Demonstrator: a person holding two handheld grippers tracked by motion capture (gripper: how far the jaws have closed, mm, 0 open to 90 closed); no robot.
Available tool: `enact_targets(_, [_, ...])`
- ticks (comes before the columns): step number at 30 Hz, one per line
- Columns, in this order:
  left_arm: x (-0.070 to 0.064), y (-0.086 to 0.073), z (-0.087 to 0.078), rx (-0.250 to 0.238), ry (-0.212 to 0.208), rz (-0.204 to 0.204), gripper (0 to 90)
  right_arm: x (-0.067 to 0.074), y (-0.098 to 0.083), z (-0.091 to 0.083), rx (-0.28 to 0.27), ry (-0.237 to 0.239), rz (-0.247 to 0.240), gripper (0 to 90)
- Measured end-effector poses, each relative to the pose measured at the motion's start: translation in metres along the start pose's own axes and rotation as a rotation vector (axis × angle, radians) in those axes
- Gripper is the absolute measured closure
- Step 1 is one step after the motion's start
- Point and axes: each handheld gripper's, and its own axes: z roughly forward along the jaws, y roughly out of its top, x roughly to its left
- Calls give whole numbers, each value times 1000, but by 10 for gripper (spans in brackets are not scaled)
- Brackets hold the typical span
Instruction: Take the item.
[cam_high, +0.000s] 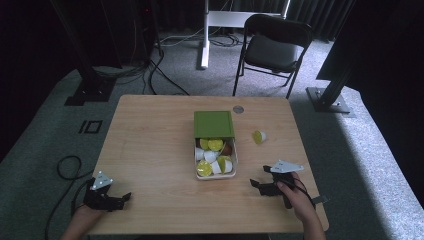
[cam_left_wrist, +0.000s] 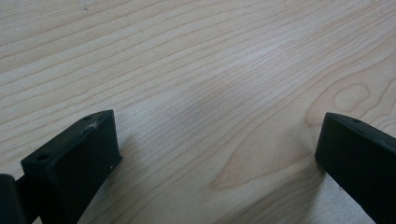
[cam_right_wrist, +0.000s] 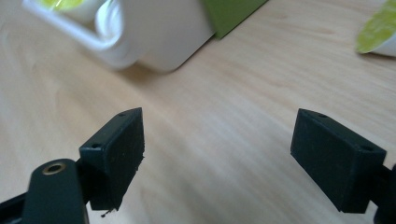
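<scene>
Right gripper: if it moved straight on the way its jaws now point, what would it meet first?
Probably bare table first; beyond that, the right gripper, jaws open and empty, aims between the white box and the loose capsule. Depth is unclear.

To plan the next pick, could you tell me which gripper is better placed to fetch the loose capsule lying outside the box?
Probably the right gripper: open, on the same side as the loose capsule; the left gripper sits at the far corner.

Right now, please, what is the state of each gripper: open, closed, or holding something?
Left gripper: open, nothing between the jaws, over bare table.
Right gripper: open, holding nothing, near the white box.
</scene>
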Motion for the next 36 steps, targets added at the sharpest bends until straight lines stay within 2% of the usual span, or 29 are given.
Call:
enact_targets(2, [0, 0, 0, 0, 0, 0, 5, 2, -3, -2, 10, 20, -43, 175])
enact_targets(5, [0, 0, 0, 0, 0, 0, 5, 5, -6, -4, 9, 60, -51, 173])
enact_targets(7, [0, 0, 0, 0, 0, 0, 5, 6, -9, -5, 34, 76, -82, 123])
enact_targets(8, [0, 0, 0, 0, 0, 0, 5, 6, -10, -5, 50, 87, -95, 129])
enact_targets(10, [0, 0, 0, 0, 0, 0, 5, 7, -12, -5, 54, 92, -120, 129])
enact_targets(12, [0, 0, 0, 1, 0, 0, 5, 7, -14, -6, 64, 103, -124, 128])
enact_targets(18, [0, 0, 0, 0, 0, -1, 5, 5, -17, -8, 82, 102, -143, 127])
enact_targets(22, [0, 0, 0, 0, 0, 0, 5, 3, -21, -10, 95, 117, -156, 122])
enact_targets(26, [0, 0, 0, 1, 0, 0, 5, 1, -27, -11, 100, 102, -163, 121])
enact_targets(31, [0, 0, 0, 0, 0, 0, 5, -1, -34, -12, 146, 97, -178, 120])
enact_targets(36, [0, 0, 0, 0, 0, 0, 5, -4, -36, -14, 145, 86, -179, 119])
